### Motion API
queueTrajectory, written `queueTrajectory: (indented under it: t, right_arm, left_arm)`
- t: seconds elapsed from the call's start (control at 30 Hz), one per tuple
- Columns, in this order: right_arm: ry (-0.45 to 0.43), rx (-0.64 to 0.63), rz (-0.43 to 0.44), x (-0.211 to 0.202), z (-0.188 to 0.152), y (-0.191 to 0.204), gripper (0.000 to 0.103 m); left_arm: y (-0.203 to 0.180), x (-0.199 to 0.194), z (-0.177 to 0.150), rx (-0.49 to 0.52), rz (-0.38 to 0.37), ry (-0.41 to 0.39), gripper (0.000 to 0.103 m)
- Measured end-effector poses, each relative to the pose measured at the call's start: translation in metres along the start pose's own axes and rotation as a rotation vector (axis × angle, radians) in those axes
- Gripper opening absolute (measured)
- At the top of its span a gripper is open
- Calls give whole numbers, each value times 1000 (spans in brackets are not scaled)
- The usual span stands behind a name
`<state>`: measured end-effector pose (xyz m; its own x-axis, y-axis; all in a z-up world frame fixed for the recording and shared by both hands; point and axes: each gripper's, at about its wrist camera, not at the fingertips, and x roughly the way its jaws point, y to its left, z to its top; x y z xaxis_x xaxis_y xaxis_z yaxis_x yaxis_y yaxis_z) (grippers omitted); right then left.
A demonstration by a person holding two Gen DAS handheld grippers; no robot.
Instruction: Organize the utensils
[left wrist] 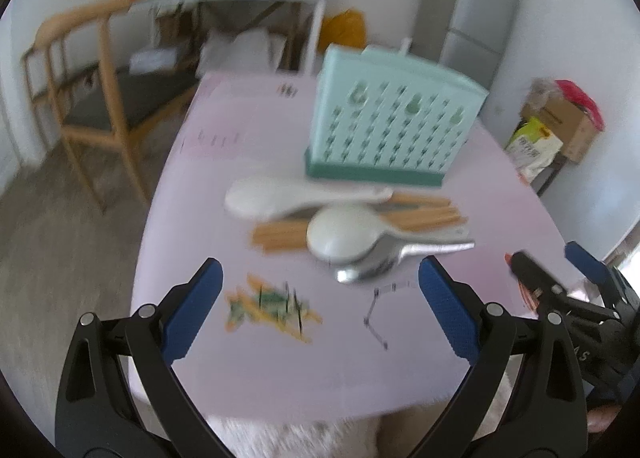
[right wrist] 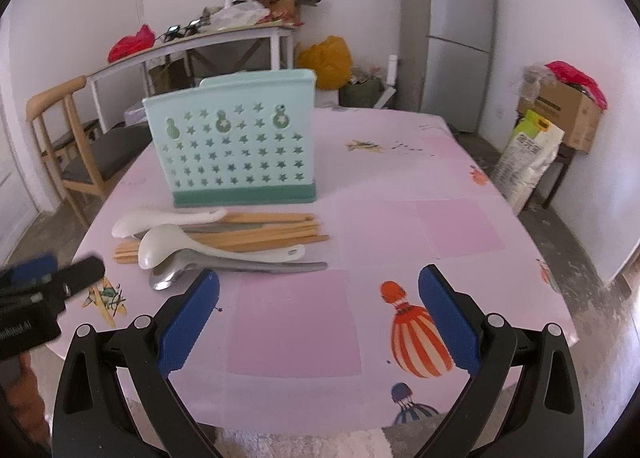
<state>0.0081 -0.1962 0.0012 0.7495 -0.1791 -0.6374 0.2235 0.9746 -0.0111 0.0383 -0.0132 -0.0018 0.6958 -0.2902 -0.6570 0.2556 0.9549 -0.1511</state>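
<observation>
Pale-green star-perforated plastic utensil holder [right wrist: 234, 145] stands upright on pink worktop [right wrist: 400, 225]; contents apparently nil. Spoons [right wrist: 208, 248] and wooden chopsticks [right wrist: 276, 232] lie before it. Left gripper [left wrist: 318, 310] and right gripper [right wrist: 318, 314] gape wide, holding nothing.

1. The left wrist view looked forward between its own spread tongs [left wrist: 320, 312] from above the near edge of the worktop [left wrist: 248, 378], tilted down and angled slightly right; its picture was blurred.
2. The right wrist view sat level at the same near edge, facing straight across the worktop [right wrist: 400, 185] between its tongs [right wrist: 319, 316].
3. Both views took in the utensil pile [left wrist: 352, 225] [right wrist: 220, 238], the holder [left wrist: 392, 117] [right wrist: 236, 141], the chair [left wrist: 80, 97] [right wrist: 64, 141] and the fridge [left wrist: 472, 5] [right wrist: 448, 29].
4. Each view caught the other tongs at its side edge.
</observation>
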Motion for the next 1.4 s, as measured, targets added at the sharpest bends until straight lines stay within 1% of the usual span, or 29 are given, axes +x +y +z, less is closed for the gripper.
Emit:
queueTrajectory:
  t: [0.03,0.13,0.17,0.2,0.23,0.27,0.33,0.4,0.5,0.6,0.67,0.7,0.77,0.8,0.9,0.97,1.03,1.07,1.13,1.17,1.23,1.4]
  right_arm:
    - [8,-8,4,3,0,2,97]
    - [20,-30,19,10,0,6,97]
    - [29,-33,33,14,0,8,97]
    - [37,-32,42,16,1,8,97]
    - [45,-29,51,19,1,9,97]
    - [51,-25,57,21,1,10,97]
    - [64,-21,70,26,2,10,97]
    - [75,-15,73,30,2,11,97]
    - [81,-11,68,34,4,9,97]
    - [93,-7,48,39,5,7,97]
    - [111,1,40,43,6,5,97]
    - [116,5,38,45,6,4,97]
    - [123,11,30,47,7,4,97]
    - [125,15,25,48,8,4,97]
    - [127,20,13,50,8,4,97]
    - [131,25,7,50,8,5,97]
    - [134,31,0,50,8,4,97]
    - [135,32,-6,50,8,3,97]
    - [131,33,-15,49,9,2,97]
    - [126,35,-22,48,9,1,97]
    - [126,39,-29,47,10,0,97]
    - [121,44,-47,41,9,0,97]
  left_arm:
    - [-3,3,2,49,-12,-16,95]
    - [-14,13,3,201,-17,-22,94]
    - [-21,19,1,283,-9,-20,94]
    - [-25,22,-1,329,-7,-18,92]
    - [-29,26,-3,385,-8,-15,81]
    - [-32,28,-5,417,-10,-10,75]
    - [-36,39,-10,506,-10,20,60]
    - [-38,49,-13,573,-8,38,51]
    - [-33,55,-12,625,-22,47,42]
    - [-27,62,-15,717,-10,54,41]
    - [-25,66,-16,771,-17,61,41]
    - [-25,68,-19,829,-17,57,41]
    - [-27,71,-23,899,-9,57,41]
    - [-26,72,-24,933,-8,42,42]
    - [-25,74,-25,985,-15,28,42]
    - [-28,76,-27,1023,-14,13,40]
    - [-30,77,-27,1045,-24,-6,28]
    - [-30,75,-25,1039,-35,-11,27]
    - [-32,70,-20,1012,-55,-31,21]
    - [-34,69,-16,998,-64,-37,21]
    - [-33,69,-7,927,-93,-40,17]
    - [-26,82,9,790,-127,-9,16]
